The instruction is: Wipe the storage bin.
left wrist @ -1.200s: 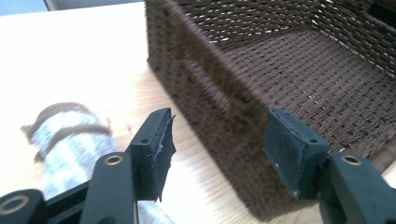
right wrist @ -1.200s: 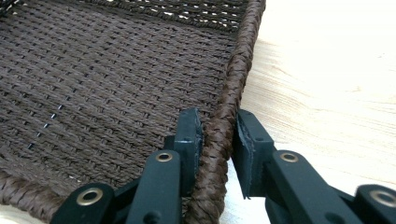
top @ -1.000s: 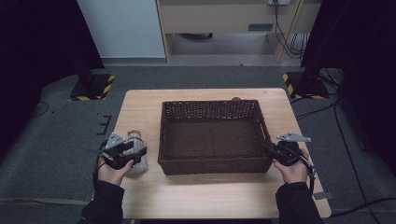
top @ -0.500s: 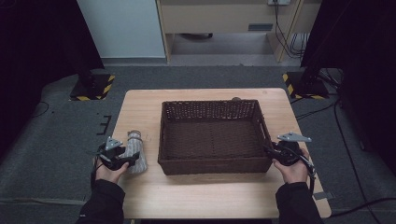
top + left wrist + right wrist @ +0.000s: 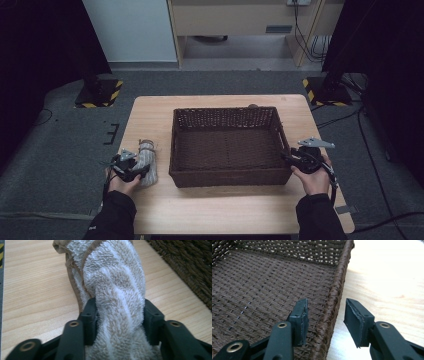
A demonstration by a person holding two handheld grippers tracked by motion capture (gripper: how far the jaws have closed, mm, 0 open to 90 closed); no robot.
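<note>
A rolled beige-and-white towel (image 5: 146, 159) lies on the table left of the dark wicker basket (image 5: 225, 111). My left gripper (image 5: 134, 171) holds the towel's near end. In the left gripper view its jaws have just been closing, and both pads (image 5: 89, 315) now press into the towel (image 5: 115, 285). My right gripper (image 5: 290, 159) is at the basket's right wall. In the right gripper view (image 5: 325, 312) its jaws have just been opening. They straddle the woven rim (image 5: 340, 280), one pad inside and one outside, with a gap on each side.
The basket sits mid-table on the light wooden tabletop (image 5: 155, 117) and has nothing inside. A small dark object (image 5: 252, 106) peeks over the basket's far rim. Bare wood runs along the near edge and on both sides.
My left hand has sunk and slid slightly toward the near edge, so more of the towel shows beyond it. The right hand and the basket have stayed put.
</note>
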